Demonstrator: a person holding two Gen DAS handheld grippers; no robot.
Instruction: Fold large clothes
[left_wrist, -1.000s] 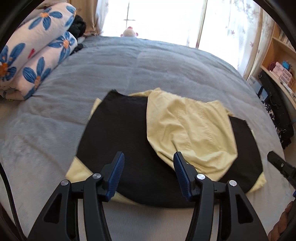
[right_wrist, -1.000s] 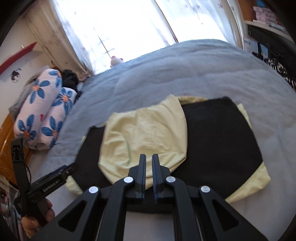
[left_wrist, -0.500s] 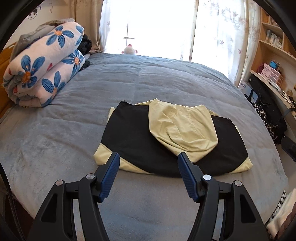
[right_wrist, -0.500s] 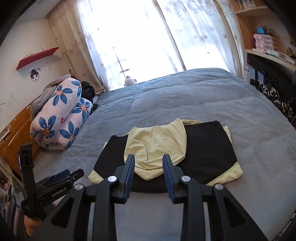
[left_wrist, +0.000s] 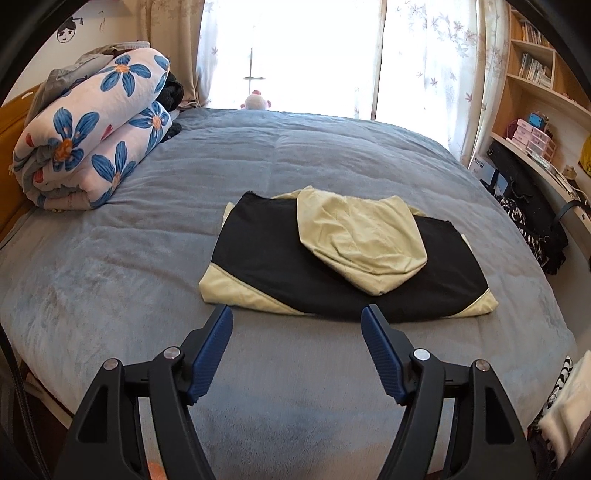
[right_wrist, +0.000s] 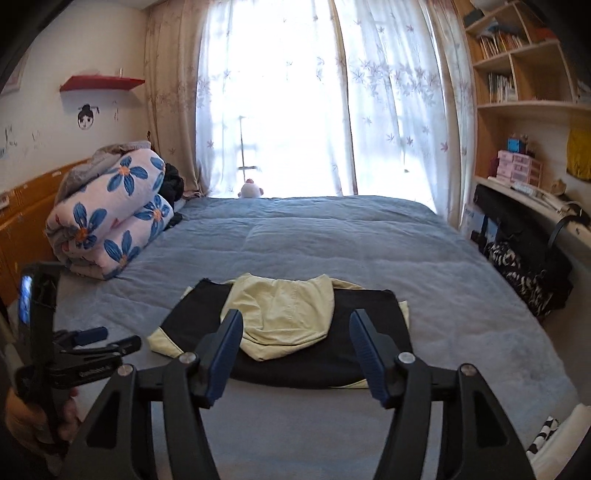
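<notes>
A black-and-pale-yellow hooded garment (left_wrist: 343, 266) lies folded into a compact rectangle near the middle of the grey plush bedspread (left_wrist: 110, 266), its yellow hood (left_wrist: 360, 240) laid flat on top, likely so the bundle stays tidy. The left gripper (left_wrist: 297, 321) hangs just short of the near edge, jaws wide with nothing between them. The right gripper (right_wrist: 295, 325) has just been opening; it too is empty, clear of the cloth. A rolled blue-flowered quilt (left_wrist: 92, 136) sits far left.
</notes>
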